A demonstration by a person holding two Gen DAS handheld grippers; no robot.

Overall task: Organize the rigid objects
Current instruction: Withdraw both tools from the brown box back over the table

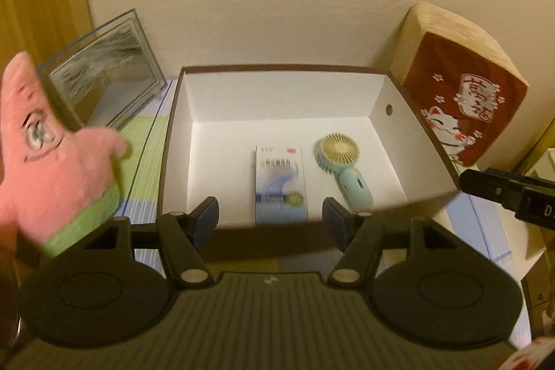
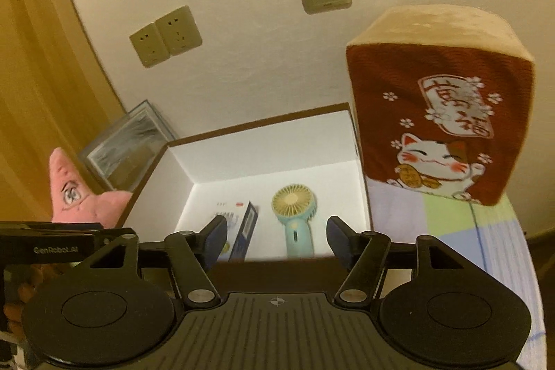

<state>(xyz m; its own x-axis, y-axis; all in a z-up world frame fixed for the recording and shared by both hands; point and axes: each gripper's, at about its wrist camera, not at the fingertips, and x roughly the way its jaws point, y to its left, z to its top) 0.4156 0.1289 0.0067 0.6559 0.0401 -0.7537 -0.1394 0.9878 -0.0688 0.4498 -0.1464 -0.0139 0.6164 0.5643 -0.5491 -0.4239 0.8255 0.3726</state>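
A white-lined cardboard box (image 1: 208,99) (image 2: 242,155) stands against the wall. On its floor lie a flat blue-and-white carton (image 1: 281,186) (image 2: 242,227) and a mint handheld fan (image 1: 343,162) (image 2: 295,214), side by side. My left gripper (image 1: 270,214) hovers open above the box's near edge, nothing between its fingers. My right gripper (image 2: 275,238) is open too, empty, above the near rim with the fan beyond it. The right gripper's body (image 1: 510,193) shows at the right edge of the left wrist view. The left gripper's body (image 2: 52,241) shows at the left in the right wrist view.
A pink star plush (image 1: 59,169) (image 2: 83,196) sits left of the box. Behind it a glass frame (image 1: 104,82) (image 2: 128,144) leans on the wall. A red cat-print cushion (image 1: 464,92) (image 2: 444,113) stands right of the box. The table has a striped cloth (image 1: 145,169) (image 2: 451,224).
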